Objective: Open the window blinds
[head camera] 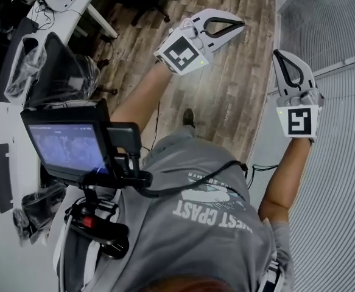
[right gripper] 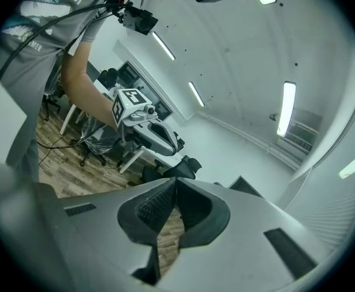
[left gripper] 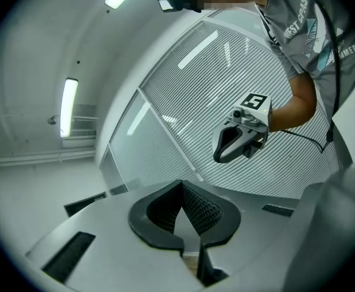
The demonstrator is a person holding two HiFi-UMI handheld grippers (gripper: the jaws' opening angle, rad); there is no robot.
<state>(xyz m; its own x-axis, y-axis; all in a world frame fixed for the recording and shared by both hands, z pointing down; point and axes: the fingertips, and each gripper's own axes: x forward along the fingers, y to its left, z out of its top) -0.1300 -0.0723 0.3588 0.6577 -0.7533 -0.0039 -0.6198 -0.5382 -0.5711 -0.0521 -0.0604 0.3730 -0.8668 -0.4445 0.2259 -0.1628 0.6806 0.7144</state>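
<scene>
Jaws of the white plastic left gripper point(head camera: 238, 25) and right gripper point(head camera: 279, 56) are closed, holding nothing, near grey slatted window blinds point(head camera: 341, 193).

The brown plank floor point(head camera: 226, 84) looks like matt grained wood, the white slatted window blinds point(head camera: 341, 181) smooth and faintly glossy, the person's grey T-shirt point(head camera: 183, 236) soft matt cloth.

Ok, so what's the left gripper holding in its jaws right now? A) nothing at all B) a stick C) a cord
A: the left gripper has its jaws shut tight together, with nothing caught between them.
</scene>
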